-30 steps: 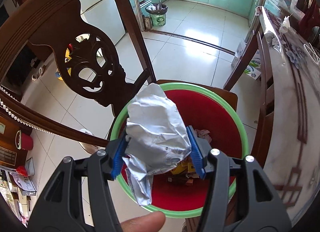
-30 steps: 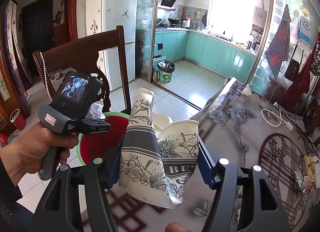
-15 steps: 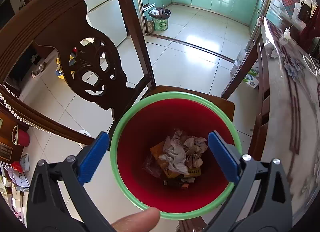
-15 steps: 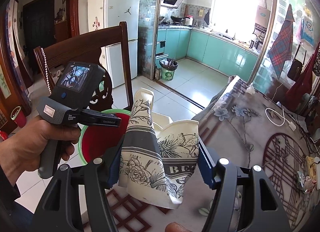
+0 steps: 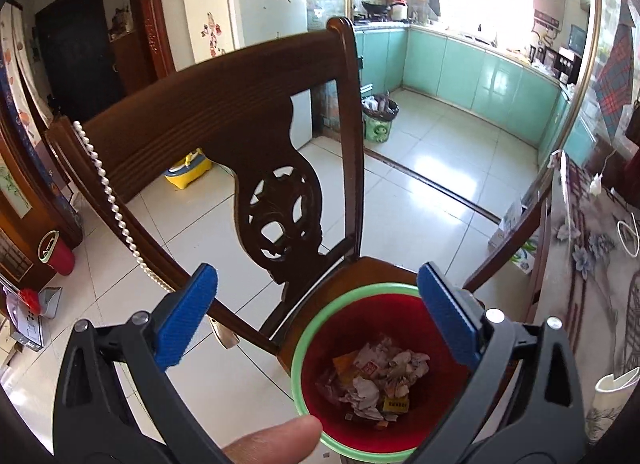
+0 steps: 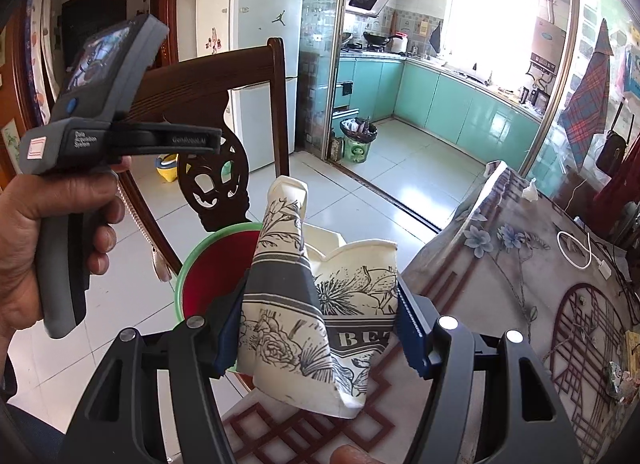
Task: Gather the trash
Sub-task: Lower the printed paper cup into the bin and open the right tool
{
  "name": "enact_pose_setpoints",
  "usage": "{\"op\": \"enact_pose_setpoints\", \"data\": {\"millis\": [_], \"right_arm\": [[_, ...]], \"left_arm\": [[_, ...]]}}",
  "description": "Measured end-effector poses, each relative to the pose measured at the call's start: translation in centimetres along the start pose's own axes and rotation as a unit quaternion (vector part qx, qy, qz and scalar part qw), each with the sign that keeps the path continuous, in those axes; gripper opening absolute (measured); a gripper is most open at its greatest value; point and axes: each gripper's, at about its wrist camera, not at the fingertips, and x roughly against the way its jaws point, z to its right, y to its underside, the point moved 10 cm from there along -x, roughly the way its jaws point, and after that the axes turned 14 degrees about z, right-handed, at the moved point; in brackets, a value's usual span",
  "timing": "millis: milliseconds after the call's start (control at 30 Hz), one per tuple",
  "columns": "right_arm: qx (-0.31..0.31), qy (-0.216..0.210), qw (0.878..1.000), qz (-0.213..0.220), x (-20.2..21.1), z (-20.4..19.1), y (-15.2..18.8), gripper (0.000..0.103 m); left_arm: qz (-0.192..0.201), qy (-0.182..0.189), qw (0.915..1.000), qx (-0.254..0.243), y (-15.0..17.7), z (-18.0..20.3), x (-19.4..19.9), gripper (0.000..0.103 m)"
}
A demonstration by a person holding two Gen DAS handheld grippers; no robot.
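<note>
Tiled kitchen-dining room, teal cabinets at 1 o'clock, white fridge (image 6: 248, 43) at 11 o'clock. Patterned surface (image 6: 520, 272) along 3 o'clock, white cable (image 6: 576, 252) lying on it. Carved dark wooden chair (image 5: 224, 103) at 12 o'clock, bead string (image 5: 108, 191) draped on its back. Red bin with green rim (image 5: 310, 338) standing on chair seat at 6 o'clock, below left gripper; crumpled paper and wrappers (image 5: 376, 380) heaped at its bottom. Left gripper (image 5: 320, 316): released, blue pads wide apart, nothing between. Right gripper (image 6: 316, 328): clenched on crushed paper cup (image 6: 316, 304), floral print, held above surface edge, bin just beside at 9 o'clock. Cup not yet over bin mouth.

Risks, judged: release too early, cup landing on surface or floor instead of bin; wide cup catching green rim and tipping out; bin perched on seat, liable to topple if knocked by either gripper; collision between grippers crowding same opening.
</note>
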Motion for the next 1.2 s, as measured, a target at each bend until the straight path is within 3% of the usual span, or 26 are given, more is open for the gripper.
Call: {"op": "enact_pose_setpoints", "data": {"millis": [133, 433, 767, 1200], "right_arm": [[0.009, -0.007, 1.0, 0.0, -1.4, -1.3, -0.3, 0.062], [0.009, -0.023, 1.0, -0.016, -5.9, -3.9, 0.2, 0.063], [-0.012, -0.037, 0.997, -0.071, -11.8, -5.8, 2.7, 0.063], [0.022, -0.047, 0.988, -0.148, -16.7, -8.6, 7.3, 0.065]], "left_arm": [[0.027, -0.027, 0.9992, 0.011, -1.8, -2.1, 0.9, 0.098], [0.05, -0.049, 0.997, 0.033, -3.4, -4.7, 2.0, 0.098], [0.055, -0.058, 0.9953, 0.054, -3.9, -6.0, 2.7, 0.098], [0.049, -0.064, 0.9944, 0.067, -3.7, -6.4, 2.3, 0.098]]}}
